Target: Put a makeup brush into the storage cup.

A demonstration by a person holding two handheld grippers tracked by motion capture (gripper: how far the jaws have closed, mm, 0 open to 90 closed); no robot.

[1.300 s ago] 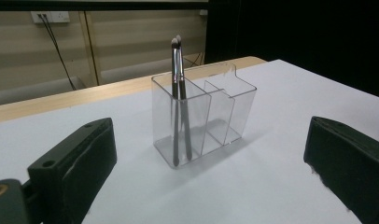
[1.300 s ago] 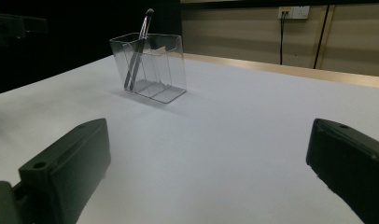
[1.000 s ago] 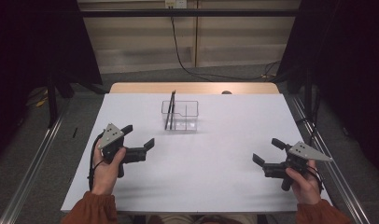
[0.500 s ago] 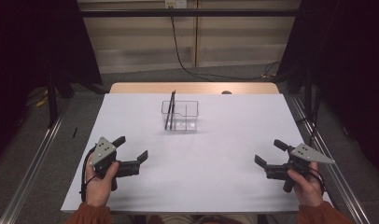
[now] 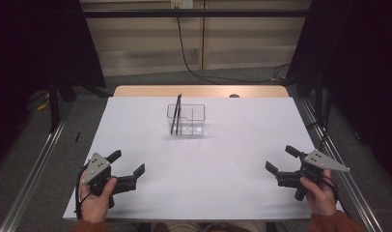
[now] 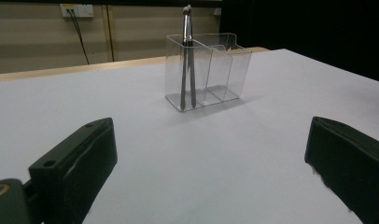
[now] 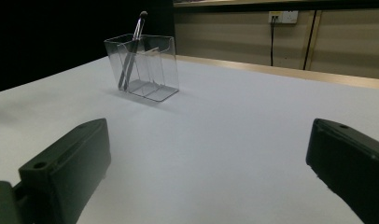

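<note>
While both tools rest low over the near edge of the white table, each is held in a hand with nothing between its jaws. The left gripper has its matt black, blocky jaws spread wide, a grey three-cornered plate on top; the right gripper is likewise spread wide and empty. In the gripper views the jaw faces look flat and slightly rubbery, with small round holes near their tips. The table's surface is smooth, pale and unmarked between the two grippers.

Well ahead of both, roughly midway between them and nearer the far edge, stands a clear plastic organizer, a thin-walled rectangular box split by transparent dividers into compartments, with a stepped front wall. From the left gripper it sits ahead and slightly right; from the right gripper, ahead and left. In its end compartment, the one toward the left gripper's side, two slim dark makeup brushes lean together, nearly upright, their tips rising above the rim.
</note>
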